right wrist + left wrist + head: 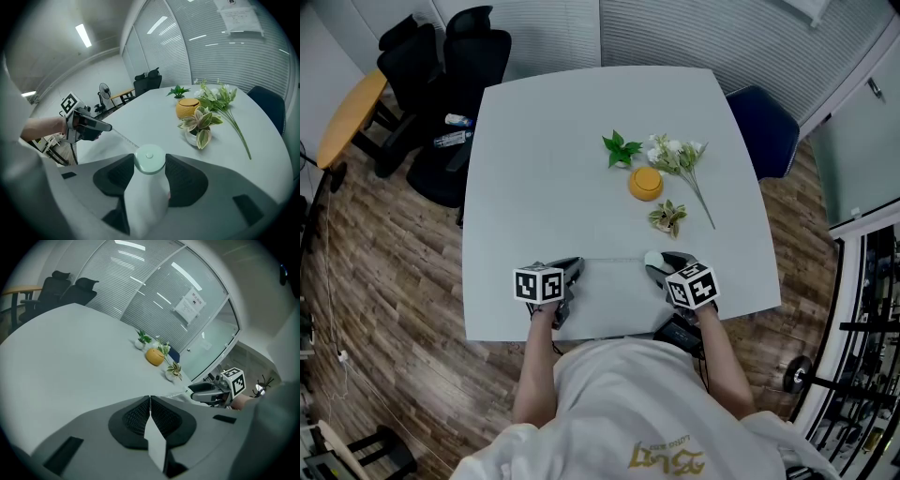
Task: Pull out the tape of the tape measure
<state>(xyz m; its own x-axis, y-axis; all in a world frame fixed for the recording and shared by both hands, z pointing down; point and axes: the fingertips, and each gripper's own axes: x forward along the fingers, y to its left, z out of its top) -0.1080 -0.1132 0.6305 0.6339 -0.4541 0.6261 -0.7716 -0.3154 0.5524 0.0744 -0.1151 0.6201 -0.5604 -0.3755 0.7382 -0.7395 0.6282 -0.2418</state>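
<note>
**Head view: tape stretched along the near edge of a pale tabletop**

Wood-plank floor point(384, 309) is spreading round everything, and walls of slatted blinds point(712, 37) are closing off the far side of the room. A large, pale grey, matte tabletop point(544, 169) is filling the middle of the picture. Black office chairs point(441, 84) are standing off its far left corner, beside a small wooden table point(347, 117). A blue chair point(764, 127) is sitting at its far right corner. The person, in a light shirt point(628, 412), is standing at the near edge.

Past the centre, a small cluster is lying on the tabletop. A long-stemmed spray of white flowers point(680, 159) is resting with a round orange object point(645, 183) just beside it. A green leafy sprig point(622, 148) is lying to their left, and a small variegated plant point(667, 217) is sitting nearest the person.

Along the near edge, the right hand-held gripper point(661, 267) is clamping the round, pale green case of the tape measure point(149, 158), one pad pressing on each side. The left hand-held gripper point(575, 267) is holding its jaws together on the tape point(123, 137), which is being pinched flat between the ribbed pads. The tape is running as a thin pale line over the tabletop from one gripper to the other, well apart from the cluster.
</note>
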